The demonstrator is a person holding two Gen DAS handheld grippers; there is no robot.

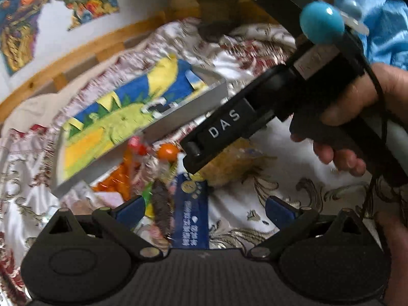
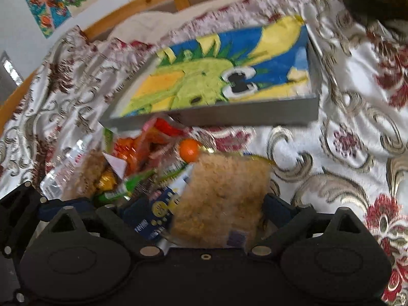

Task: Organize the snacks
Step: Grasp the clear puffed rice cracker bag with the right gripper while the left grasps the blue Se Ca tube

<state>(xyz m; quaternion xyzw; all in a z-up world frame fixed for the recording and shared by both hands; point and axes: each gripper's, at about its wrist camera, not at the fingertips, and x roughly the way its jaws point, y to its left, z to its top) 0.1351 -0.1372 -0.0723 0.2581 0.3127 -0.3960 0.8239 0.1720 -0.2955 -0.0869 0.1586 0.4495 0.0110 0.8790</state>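
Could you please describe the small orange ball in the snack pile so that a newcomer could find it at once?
Start at the grey tray with the green cartoon picture on the flowered cloth. The snack pile lies just in front of its near wall. The orange ball sits at the pile's far edge, above the tan crispy-rice bar; it is the only smooth round thing among crinkled wrappers.

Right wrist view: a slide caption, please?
Open right gripper straddling a clear-wrapped tan crispy rice cake, below a grey tray.
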